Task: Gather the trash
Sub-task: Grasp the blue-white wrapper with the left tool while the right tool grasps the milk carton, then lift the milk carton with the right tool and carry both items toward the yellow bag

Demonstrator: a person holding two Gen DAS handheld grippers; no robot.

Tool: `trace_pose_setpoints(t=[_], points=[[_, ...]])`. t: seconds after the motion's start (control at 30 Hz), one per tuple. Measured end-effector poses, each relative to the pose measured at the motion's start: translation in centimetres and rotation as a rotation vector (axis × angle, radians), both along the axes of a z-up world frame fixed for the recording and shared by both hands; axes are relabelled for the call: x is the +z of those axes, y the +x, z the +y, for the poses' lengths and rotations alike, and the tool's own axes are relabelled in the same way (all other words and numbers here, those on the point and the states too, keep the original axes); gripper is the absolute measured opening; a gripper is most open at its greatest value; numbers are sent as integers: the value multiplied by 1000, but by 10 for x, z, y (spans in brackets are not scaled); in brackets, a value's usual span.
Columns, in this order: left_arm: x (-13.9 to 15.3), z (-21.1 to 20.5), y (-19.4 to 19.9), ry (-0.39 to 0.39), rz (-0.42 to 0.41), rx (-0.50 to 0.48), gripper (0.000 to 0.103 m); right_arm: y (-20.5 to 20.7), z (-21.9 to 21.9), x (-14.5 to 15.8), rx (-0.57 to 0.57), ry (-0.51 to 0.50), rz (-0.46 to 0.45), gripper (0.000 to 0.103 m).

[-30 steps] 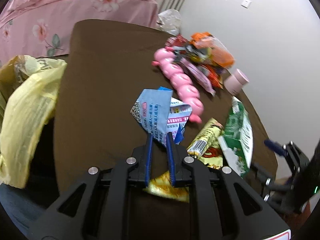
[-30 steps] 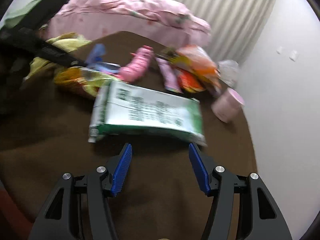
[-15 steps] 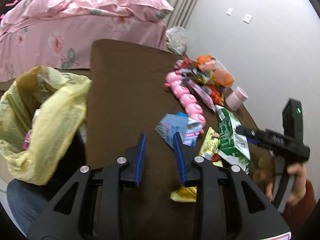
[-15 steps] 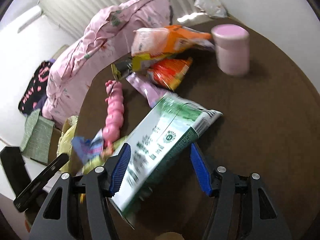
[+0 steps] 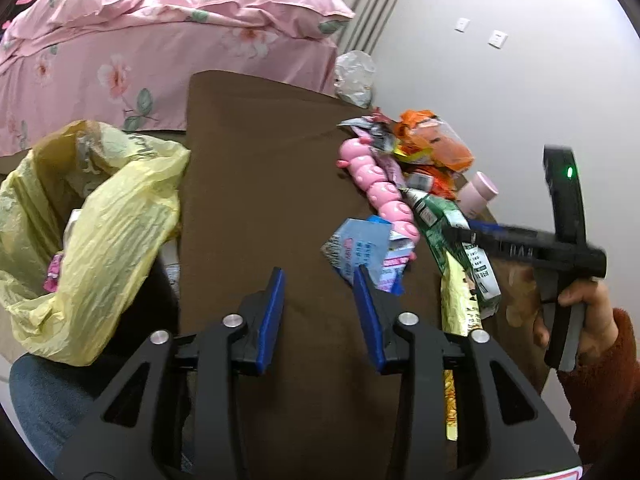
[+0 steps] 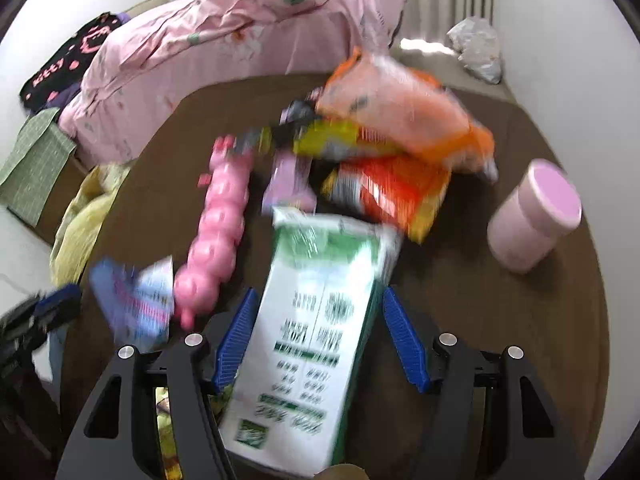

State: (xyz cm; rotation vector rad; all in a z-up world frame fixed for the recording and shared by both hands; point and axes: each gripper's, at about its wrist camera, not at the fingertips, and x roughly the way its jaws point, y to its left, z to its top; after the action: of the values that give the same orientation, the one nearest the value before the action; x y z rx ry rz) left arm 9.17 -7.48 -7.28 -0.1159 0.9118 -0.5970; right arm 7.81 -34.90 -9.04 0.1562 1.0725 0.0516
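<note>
On the brown table (image 5: 260, 168) lies a green-and-white packet (image 6: 316, 320). My right gripper (image 6: 319, 294) straddles it, its jaws still opening, and the pads do not press it. My left gripper (image 5: 318, 276) hovers over bare tablecloth with its jaws opening and nothing between them. A blue-and-pink wrapper (image 5: 360, 248) lies just past its right fingertip. The yellow trash bag (image 5: 100, 220) hangs open at the table's left edge. A gold wrapper (image 5: 456, 304) lies under the green packet (image 5: 448, 224).
A pink caterpillar toy (image 6: 220, 232) lies beside the packet. Orange and red snack bags (image 6: 400, 120) are heaped behind it, and a pink cup (image 6: 532, 216) stands to the right. A hand (image 5: 580, 308) in a red sleeve holds the right tool. A pink bed (image 5: 160, 40) stands behind.
My left gripper let go of the blue wrapper, opened and drew back. My right gripper swung round and came over the green packet, which now lies lengthwise between its fingers.
</note>
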Motion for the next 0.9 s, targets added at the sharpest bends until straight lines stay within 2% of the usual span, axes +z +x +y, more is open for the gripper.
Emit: trace_pose_setpoints(t=[0.1,0.2,0.37,0.43,0.5,0.6,0.8,0.83,0.9], points=[[-1,-9,-1,0,-3,-33,38,-25,-2,-11,26,-57,15,61],[-1,-25,5,39,-15,-50,38,-46,-10,-12,19,-75,2,61],[-5,-47,19,81,5,-45,38,-70,-23,-3,9,-11,-31,61],[-1,-52,16,66,-1,-66,38,-73,-28,1,6,33,-38,61],[4,-54,10,58,-28,-88,38,-71,-32,5,1,54,-55,61],[8,-54,2,80,-55,-96,38,-55,-26,8,22,35,-54,61],[5,-39,-1,74,-31,-57,38,-2,-10,-4,109,14,29,60],[4,-36,0,71,-26,-51,38,3,-9,-5,122,11,36,55],[4,-33,1,68,-21,-41,38,10,-4,-3,146,3,29,55]])
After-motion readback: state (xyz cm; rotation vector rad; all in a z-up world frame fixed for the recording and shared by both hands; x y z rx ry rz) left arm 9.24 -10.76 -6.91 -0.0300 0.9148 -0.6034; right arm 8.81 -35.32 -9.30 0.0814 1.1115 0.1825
